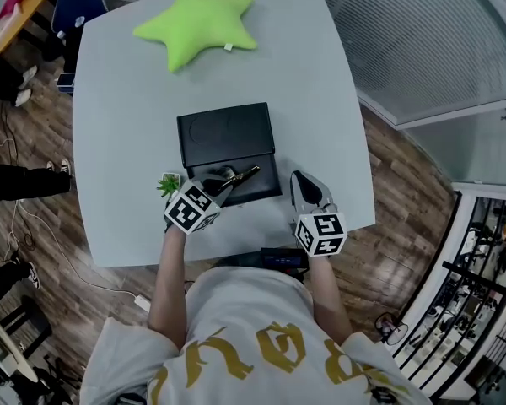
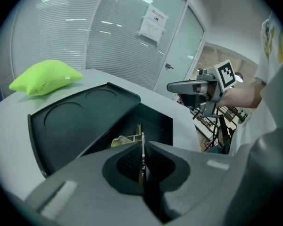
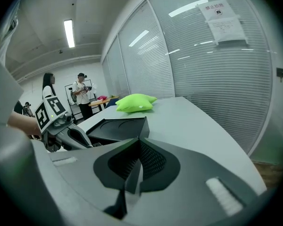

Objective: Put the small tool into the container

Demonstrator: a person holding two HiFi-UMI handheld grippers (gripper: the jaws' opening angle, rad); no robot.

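Note:
A black container [image 1: 255, 189] lies open near the table's front edge, its lid [image 1: 226, 133] folded back flat behind it. My left gripper [image 1: 226, 186] is at the container's left front corner, shut on a small thin golden tool [image 1: 241, 175] that reaches out over the open tray. In the left gripper view the tool [image 2: 142, 142] shows as a thin metal edge pinched between the pads, with the container [image 2: 156, 122] just beyond. My right gripper [image 1: 304, 184] rests to the right of the container, shut with nothing in it, as the right gripper view [image 3: 136, 167] also shows.
A green star-shaped cushion [image 1: 198, 25] lies at the far side of the grey table [image 1: 320, 99]. A small green plant [image 1: 169, 183] stands left of the container. A dark flat device [image 1: 282, 260] lies at the table's near edge. Glass partitions run along the right.

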